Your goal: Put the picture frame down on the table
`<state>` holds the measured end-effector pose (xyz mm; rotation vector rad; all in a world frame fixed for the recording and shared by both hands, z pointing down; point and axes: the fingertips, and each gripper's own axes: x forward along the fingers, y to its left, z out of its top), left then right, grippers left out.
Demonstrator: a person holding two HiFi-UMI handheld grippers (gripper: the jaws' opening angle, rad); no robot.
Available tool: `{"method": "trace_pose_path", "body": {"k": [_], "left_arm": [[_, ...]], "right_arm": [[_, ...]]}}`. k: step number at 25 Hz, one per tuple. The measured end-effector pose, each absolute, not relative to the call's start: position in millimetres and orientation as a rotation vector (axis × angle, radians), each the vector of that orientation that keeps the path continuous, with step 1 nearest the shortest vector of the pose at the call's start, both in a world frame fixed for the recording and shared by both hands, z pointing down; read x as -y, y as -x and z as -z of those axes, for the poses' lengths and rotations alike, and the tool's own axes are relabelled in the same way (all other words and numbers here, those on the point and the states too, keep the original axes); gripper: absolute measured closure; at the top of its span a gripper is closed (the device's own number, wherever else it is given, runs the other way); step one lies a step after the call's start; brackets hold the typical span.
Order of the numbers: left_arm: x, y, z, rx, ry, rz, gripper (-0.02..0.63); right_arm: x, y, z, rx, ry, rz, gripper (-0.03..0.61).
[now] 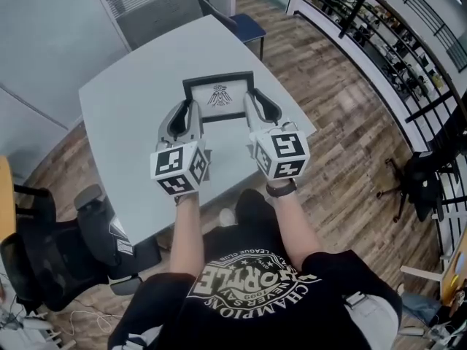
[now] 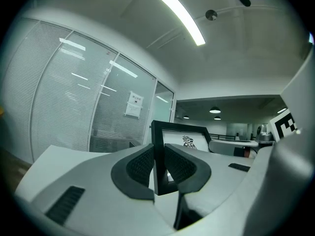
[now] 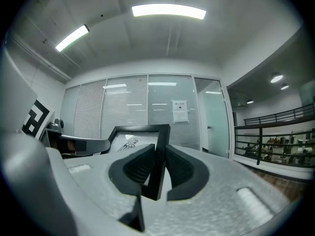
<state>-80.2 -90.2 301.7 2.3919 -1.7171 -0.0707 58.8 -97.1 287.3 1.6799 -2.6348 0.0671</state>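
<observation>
A black picture frame (image 1: pixel 219 96) with a white print of a bird-like emblem hangs above the grey table (image 1: pixel 131 122), held by both sides. My left gripper (image 1: pixel 191 112) is shut on the frame's left edge (image 2: pixel 158 156). My right gripper (image 1: pixel 250 105) is shut on its right edge (image 3: pixel 158 161). In both gripper views the frame's black border runs straight between the dark pads (image 2: pixel 140 166) and the white print (image 2: pixel 189 140) shows beyond. Whether the frame touches the tabletop I cannot tell.
A blue chair (image 1: pixel 237 22) stands at the table's far corner. Black office chairs (image 1: pixel 44 254) sit at the lower left, another (image 1: pixel 419 181) on the wood floor at the right. A glass partition (image 3: pixel 147 107) with blinds lies behind the table; a railing (image 1: pixel 379 28) runs at the right.
</observation>
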Motion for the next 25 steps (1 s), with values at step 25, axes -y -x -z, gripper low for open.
{"method": "trace_pose_path", "body": {"k": [25], "left_arm": [[336.5, 111.9, -436.1, 1.731, -2.072, -0.051, 0.544]], "right_arm": [[370.2, -22.2, -419.6, 2.513, -1.475, -0.310, 0.515]]}}
